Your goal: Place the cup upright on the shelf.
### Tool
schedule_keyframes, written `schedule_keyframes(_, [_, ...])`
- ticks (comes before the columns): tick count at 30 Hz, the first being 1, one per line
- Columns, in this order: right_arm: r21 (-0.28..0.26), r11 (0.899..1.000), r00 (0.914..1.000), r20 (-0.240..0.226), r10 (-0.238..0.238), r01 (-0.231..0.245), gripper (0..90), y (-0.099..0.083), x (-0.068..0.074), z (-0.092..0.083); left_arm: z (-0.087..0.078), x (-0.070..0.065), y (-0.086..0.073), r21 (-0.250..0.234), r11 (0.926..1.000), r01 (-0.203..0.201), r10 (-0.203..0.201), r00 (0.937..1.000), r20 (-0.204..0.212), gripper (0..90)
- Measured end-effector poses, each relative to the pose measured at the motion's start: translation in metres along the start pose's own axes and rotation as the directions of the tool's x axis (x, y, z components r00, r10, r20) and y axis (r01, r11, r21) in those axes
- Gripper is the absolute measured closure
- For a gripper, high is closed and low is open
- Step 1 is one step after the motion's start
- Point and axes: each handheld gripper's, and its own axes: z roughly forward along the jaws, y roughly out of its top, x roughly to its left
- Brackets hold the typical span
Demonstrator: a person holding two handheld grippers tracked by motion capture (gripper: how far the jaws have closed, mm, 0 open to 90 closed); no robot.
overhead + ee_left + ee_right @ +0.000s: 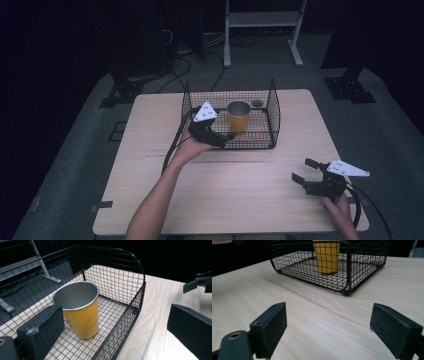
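A yellow cup [238, 116] with a bare metal inside stands upright in a black wire basket [274, 111] at the back middle of the table. My left gripper [226, 137] is at the basket's front left corner, open. In the left gripper view the cup [80, 308] is just beyond the left jaw, untouched, and the basket's wall [136, 305] runs between the wide jaws of the gripper [115, 340]. My right gripper [305, 170] hovers open over the table's front right. Its view shows the open gripper [329, 315] with bare wood between the jaws, and the basket [347, 277] and cup [326, 255] farther off.
A small dark round thing [257, 103] lies at the basket's back right. The light wooden table [250, 200] has room in front of the basket. Cables and a white stand [262, 30] are on the dark floor behind. The right gripper [198, 282] shows at the left gripper view's edge.
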Motion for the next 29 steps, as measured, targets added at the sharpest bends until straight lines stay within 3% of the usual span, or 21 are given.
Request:
schedule_keyframes(19, [0.001, 1.0, 1.0, 0.003, 0.0, 0.0, 13.1, 0.0, 0.0, 0.0, -0.033, -0.02, -0.028, -0.022, 0.9998, 0.001, -0.002, 0.9996, -0.027, 0.7])
schedule_keyframes(29, [0.001, 1.0, 1.0, -0.001, 0.005, -0.005, 13.0, 0.0, 0.0, 0.0, -0.056, -0.042, -0.05, -0.089, 0.9951, 0.042, -0.045, 0.9987, -0.026, 0.7])
